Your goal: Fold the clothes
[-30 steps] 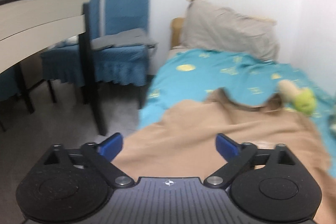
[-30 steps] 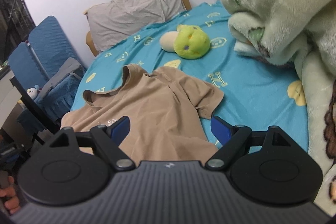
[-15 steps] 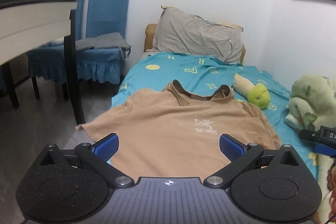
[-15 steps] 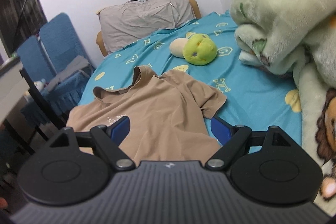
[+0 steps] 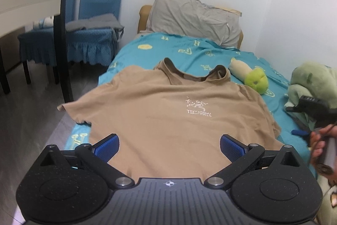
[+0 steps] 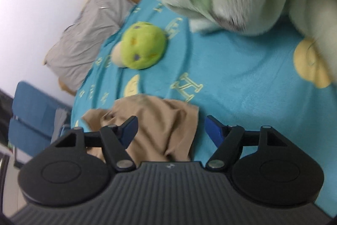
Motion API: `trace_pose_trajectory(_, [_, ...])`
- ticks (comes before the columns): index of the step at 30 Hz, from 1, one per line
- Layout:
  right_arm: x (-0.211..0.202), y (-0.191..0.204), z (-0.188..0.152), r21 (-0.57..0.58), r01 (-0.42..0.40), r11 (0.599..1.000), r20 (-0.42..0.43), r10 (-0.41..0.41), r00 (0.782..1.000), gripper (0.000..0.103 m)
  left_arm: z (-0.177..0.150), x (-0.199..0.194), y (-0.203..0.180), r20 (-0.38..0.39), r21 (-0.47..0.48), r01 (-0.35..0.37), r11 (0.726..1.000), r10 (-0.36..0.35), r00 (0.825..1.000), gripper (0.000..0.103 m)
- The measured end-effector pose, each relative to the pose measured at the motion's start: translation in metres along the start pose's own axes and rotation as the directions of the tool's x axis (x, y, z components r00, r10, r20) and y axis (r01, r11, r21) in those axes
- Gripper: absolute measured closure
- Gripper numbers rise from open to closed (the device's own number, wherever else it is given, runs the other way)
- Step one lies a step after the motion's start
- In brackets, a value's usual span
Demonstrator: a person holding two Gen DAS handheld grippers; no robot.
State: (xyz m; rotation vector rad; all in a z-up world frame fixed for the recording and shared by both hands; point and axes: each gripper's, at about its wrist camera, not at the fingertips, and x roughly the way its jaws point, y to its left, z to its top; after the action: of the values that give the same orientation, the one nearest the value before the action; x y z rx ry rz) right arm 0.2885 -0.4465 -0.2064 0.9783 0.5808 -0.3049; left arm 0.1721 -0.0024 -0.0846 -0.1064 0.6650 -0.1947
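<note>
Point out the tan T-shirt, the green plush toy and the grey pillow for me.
tan T-shirt [image 5: 168, 111]: left wrist view, middle of the chest.
green plush toy [image 5: 256, 80]: left wrist view, its green round body.
grey pillow [image 5: 193, 16]: left wrist view, centre of the pillowcase.

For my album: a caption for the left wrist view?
Open left gripper over a tan T-shirt spread on the bed.

1. A tan short-sleeved T-shirt [image 5: 168, 111] lay spread front-up on the teal bedspread, collar toward the pillow.
2. A white chest logo faced up.
3. One sleeve overhung the bed's edge; the other lay rumpled [image 6: 160, 119].
</note>
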Motion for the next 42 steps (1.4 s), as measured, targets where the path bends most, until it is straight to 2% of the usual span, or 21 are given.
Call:
trace_pose_trajectory(3, [0.035,-0.007,-0.001,0.01,-0.003,1.0,-0.023,0.003,1.0,0.036,0.002,0.02,0.005,-0.032,-0.026,0.003,1.0,-0.004,0.999,0.0])
trace_pose_trajectory(5, [0.05,-0.007,-0.005,-0.005,-0.015,1.0,-0.017,0.015,1.0,0.045,0.002,0.032,0.007,-0.049,-0.035,0.004,0.999,-0.006,0.999,0.0])
trace_pose_trajectory(7, [0.056,-0.003,-0.005,-0.018,-0.049,0.999,-0.027,0.049,0.998,0.087,0.002,0.041,0.008,-0.063,-0.043,0.002,0.999,-0.004,0.998,0.0])
trace_pose_trajectory(8, [0.058,0.0,-0.005,-0.024,-0.063,0.998,-0.032,0.062,0.998,0.092,0.002,0.045,0.008,-0.068,-0.048,0.005,0.999,-0.008,0.998,0.0])
trace_pose_trajectory(10, [0.049,0.01,-0.003,-0.075,-0.048,0.996,0.007,0.048,0.999,0.095,0.002,0.05,0.009,-0.077,-0.056,0.01,0.998,-0.014,0.997,0.0])
trace_pose_trajectory(12, [0.031,0.026,0.002,-0.156,0.012,0.988,0.113,0.006,0.994,0.096,0.002,0.051,0.009,-0.078,-0.06,0.009,0.998,-0.014,0.997,0.0])
trace_pose_trajectory(15, [0.005,0.041,0.015,-0.235,0.103,0.967,0.271,-0.036,0.962,0.096,0.001,0.049,0.009,-0.064,-0.056,0.009,0.998,-0.013,0.998,0.0])
trace_pose_trajectory(17, [-0.002,0.042,0.02,-0.243,0.149,0.959,0.315,-0.067,0.947,0.096,0.002,0.048,0.009,-0.053,-0.043,0.001,0.999,-0.003,0.999,0.0])
trace_pose_trajectory(20, [-0.007,0.037,0.025,-0.228,0.195,0.954,0.335,-0.111,0.936,0.093,0.003,0.046,0.009,-0.042,-0.026,-0.012,1.0,0.011,0.999,0.0])
trace_pose_trajectory(23, [-0.012,0.028,0.025,-0.195,0.156,0.968,0.266,-0.101,0.959,0.088,0.003,0.042,0.01,-0.036,-0.014,-0.022,1.0,0.022,0.999,0.0])
trace_pose_trajectory(24, [-0.013,0.025,0.025,-0.183,0.143,0.973,0.243,-0.096,0.965,0.075,0.003,0.041,0.011,-0.034,-0.01,-0.026,1.0,0.025,0.999,0.0])
trace_pose_trajectory(25, [-0.016,0.022,0.025,-0.171,0.123,0.978,0.226,-0.082,0.971,0.045,0.003,0.04,0.011,-0.032,-0.006,-0.029,1.0,0.029,0.999,0.0])
trace_pose_trajectory(26, [-0.023,0.02,0.023,-0.152,0.085,0.985,0.225,-0.05,0.973,0.026,0.004,0.039,0.011,-0.03,-0.002,-0.033,0.999,0.033,0.999,0.0])
trace_pose_trajectory(27, [-0.03,0.017,0.021,-0.124,0.045,0.991,0.227,-0.016,0.974,0.003,0.004,0.038,0.012,-0.028,0.002,-0.036,0.999,0.036,0.999,0.0])
trace_pose_trajectory(29, [-0.042,0.014,0.016,-0.081,-0.03,0.996,0.209,0.047,0.977,0.0,0.004,0.035,0.012,-0.024,0.005,-0.041,0.999,0.041,0.999,0.0])
trace_pose_trajectory(33, [-0.036,0.01,0.007,0.014,-0.127,0.992,0.081,0.126,0.989,0.0,0.006,0.03,0.015,-0.024,-0.021,-0.036,0.999,0.035,0.999,0.0])
trace_pose_trajectory(36, [-0.022,-0.008,-0.003,0.159,-0.145,0.977,0.034,0.141,0.989,0.0,0.005,0.028,0.017,-0.034,-0.045,-0.023,0.999,0.021,0.999,0.0])
trace_pose_trajectory(39, [0.005,-0.025,-0.01,0.3,-0.177,0.937,-0.015,0.19,0.982,0.0,0.005,0.03,0.017,-0.039,-0.051,-0.024,0.998,0.022,0.999,0.0])
trace_pose_trajectory(42, [0.021,-0.027,-0.011,0.288,-0.187,0.939,0.005,0.194,0.981,0.0,0.005,0.033,0.017,-0.046,-0.059,-0.02,0.998,0.017,0.999,0.0])
